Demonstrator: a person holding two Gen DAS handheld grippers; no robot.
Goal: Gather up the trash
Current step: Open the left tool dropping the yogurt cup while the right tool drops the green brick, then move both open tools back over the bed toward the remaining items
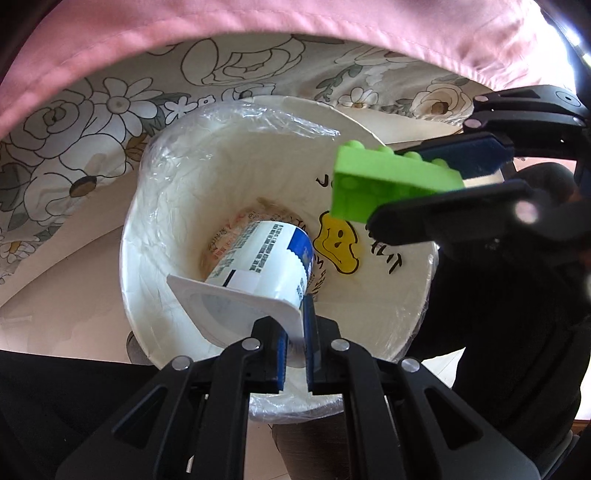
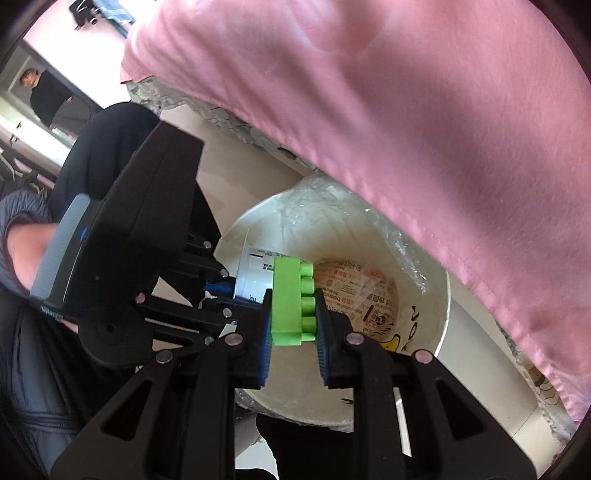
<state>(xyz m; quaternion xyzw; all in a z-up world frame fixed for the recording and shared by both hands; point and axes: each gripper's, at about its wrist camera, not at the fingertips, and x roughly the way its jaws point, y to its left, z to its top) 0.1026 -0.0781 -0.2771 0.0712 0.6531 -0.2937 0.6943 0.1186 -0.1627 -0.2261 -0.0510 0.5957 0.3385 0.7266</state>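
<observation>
A pink cloth [image 1: 295, 33] hangs across the 12 o'clock side of the left wrist view, over a floral sheet [image 1: 92, 122], and in the right wrist view it overhangs the far rim of the white lined bin [image 1: 155, 206] from 1 to 4 o'clock. A bystander in black [image 2: 44, 98] stands at 10 o'clock there. The left gripper [image 1: 295, 343] pinches the square white rim of a yogurt cup [image 1: 266, 258], white with a blue band and printed text, which points down into the bin's mouth. The right gripper [image 2: 293, 328] clamps a bright green toy brick [image 2: 291, 302], studs facing 3 o'clock, over the bin opening; from the left wrist it sits at 2 o'clock. A printed wrapper [image 2: 354, 291] lies at the bin's bottom, its text too small to read. The yellow smiley [image 1: 338, 243] and lettering on the bin's inner wall are partly cut off by the brick and cup.
</observation>
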